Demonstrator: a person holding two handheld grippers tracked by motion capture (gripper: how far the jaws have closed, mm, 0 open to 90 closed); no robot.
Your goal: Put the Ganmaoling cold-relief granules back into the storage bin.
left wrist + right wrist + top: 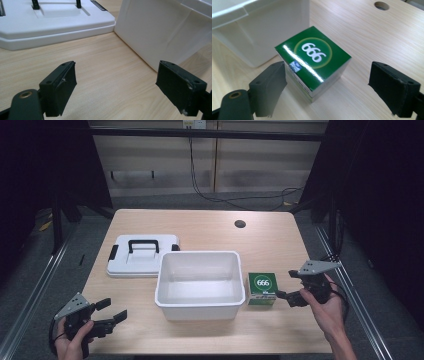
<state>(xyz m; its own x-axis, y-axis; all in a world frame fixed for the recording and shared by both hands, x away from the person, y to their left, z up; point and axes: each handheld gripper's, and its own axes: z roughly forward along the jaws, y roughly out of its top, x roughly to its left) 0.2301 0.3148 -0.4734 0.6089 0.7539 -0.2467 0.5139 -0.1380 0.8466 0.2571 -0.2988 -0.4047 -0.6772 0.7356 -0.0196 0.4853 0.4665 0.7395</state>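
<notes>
A green cube-shaped box (262,288) printed with "666" stands on the wooden table just right of an empty white plastic bin (199,255). My right gripper (286,285) is open right beside the box. In the right gripper view the green box (312,57) sits between and just beyond the spread jaws of my right gripper (328,80), untouched. My left gripper (112,310) is open near the table's front left corner. In the left gripper view my left gripper (117,82) has nothing between its jaws and faces the bin's wall (160,32).
A white lid with a black handle (142,255) lies flat left of the bin, and its edge (50,27) appears ahead of the left gripper. A round cable hole (240,224) is at the table's back right. Bare wood lies along the front edge.
</notes>
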